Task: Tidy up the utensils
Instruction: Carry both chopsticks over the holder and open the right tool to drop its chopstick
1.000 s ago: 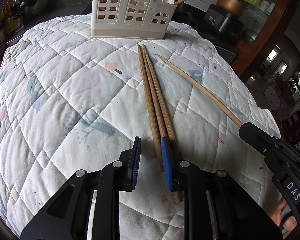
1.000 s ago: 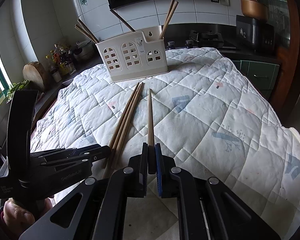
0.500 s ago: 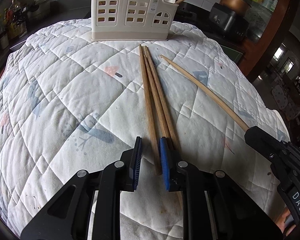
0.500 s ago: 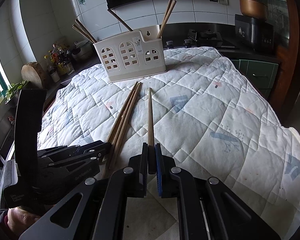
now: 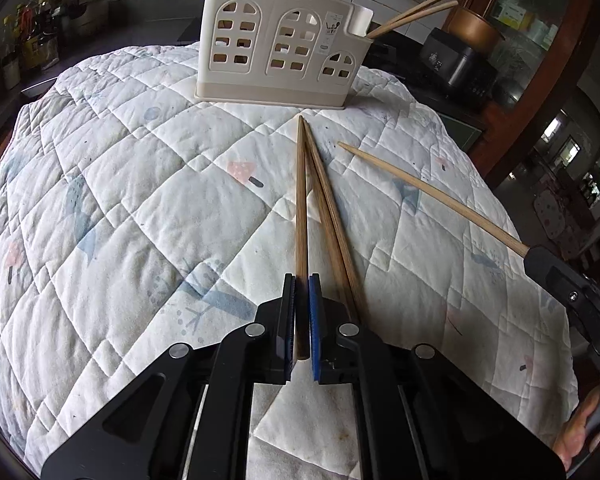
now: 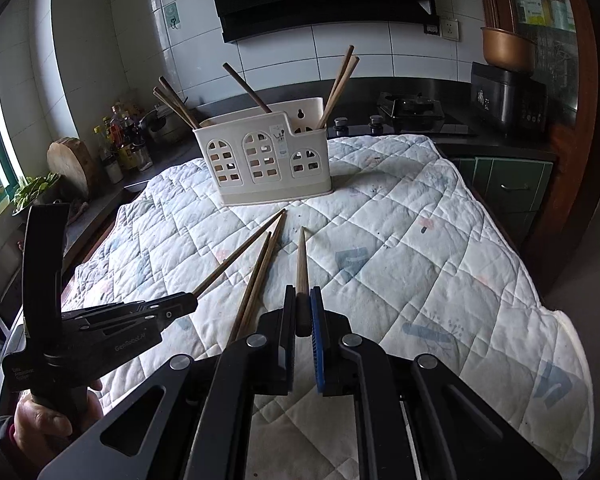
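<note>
A cream utensil holder [image 5: 276, 60] [image 6: 260, 160] with several chopsticks standing in it sits at the far side of the quilted cloth. My left gripper [image 5: 301, 280] [image 6: 192, 298] is shut on the near end of a dark wooden chopstick [image 5: 301, 200] [image 6: 240, 254], whose tip points at the holder. Two more dark chopsticks [image 5: 332, 232] [image 6: 256, 280] lie on the cloth just right of it. My right gripper [image 6: 302, 292] [image 5: 534, 254] is shut on a paler chopstick [image 6: 301, 260] [image 5: 420, 190], held off the cloth and angled toward the holder.
The white quilted cloth [image 6: 420, 248] covers the whole table and drops off at the right and near edges. Behind it run a dark counter with a gas hob [image 6: 408, 108], a rice cooker [image 6: 508, 96], bottles [image 6: 120, 140] and a chopping board [image 6: 70, 164].
My left jaws closed on the leftmost of the three dark chopsticks and raised it. The right gripper rose with its pale chopstick, and the holder now looks nearer in both views.
</note>
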`<state>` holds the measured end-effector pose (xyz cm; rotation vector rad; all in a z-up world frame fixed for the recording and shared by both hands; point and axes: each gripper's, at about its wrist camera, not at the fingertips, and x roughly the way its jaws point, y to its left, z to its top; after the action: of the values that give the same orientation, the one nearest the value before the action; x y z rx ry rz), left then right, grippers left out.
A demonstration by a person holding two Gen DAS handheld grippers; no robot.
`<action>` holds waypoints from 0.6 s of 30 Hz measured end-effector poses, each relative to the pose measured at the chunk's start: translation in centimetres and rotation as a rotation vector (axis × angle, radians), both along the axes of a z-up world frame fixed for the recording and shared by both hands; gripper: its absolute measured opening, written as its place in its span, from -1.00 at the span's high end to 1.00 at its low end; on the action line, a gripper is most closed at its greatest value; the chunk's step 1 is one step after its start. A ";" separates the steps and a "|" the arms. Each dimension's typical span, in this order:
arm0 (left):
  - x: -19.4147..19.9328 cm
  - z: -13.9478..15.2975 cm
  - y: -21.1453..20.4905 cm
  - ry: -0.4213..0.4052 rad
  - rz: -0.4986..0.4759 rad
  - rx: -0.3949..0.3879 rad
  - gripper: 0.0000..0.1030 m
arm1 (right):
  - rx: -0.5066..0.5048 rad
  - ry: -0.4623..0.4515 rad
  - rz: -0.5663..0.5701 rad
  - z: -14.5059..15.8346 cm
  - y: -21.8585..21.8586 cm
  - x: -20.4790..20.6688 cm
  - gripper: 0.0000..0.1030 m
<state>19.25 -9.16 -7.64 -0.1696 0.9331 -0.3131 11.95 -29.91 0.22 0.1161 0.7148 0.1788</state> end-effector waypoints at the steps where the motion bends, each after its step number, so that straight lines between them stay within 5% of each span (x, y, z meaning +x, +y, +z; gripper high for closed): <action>1: 0.0 0.8 0.4 -0.020 0.001 -0.010 0.89 | -0.001 -0.008 0.006 0.6 0.0 0.3 0.86; 10: 0.8 8.5 2.9 -0.221 -0.015 -0.031 0.89 | -0.050 -0.052 0.045 6.8 -0.2 5.3 0.87; 18: 2.9 12.5 3.5 -0.277 -0.058 -0.001 0.89 | -0.095 -0.128 0.067 14.5 0.0 10.1 0.87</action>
<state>22.18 -5.64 4.83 -0.0966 0.6642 -0.3802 22.06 -29.88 14.69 -0.0102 0.5991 0.2143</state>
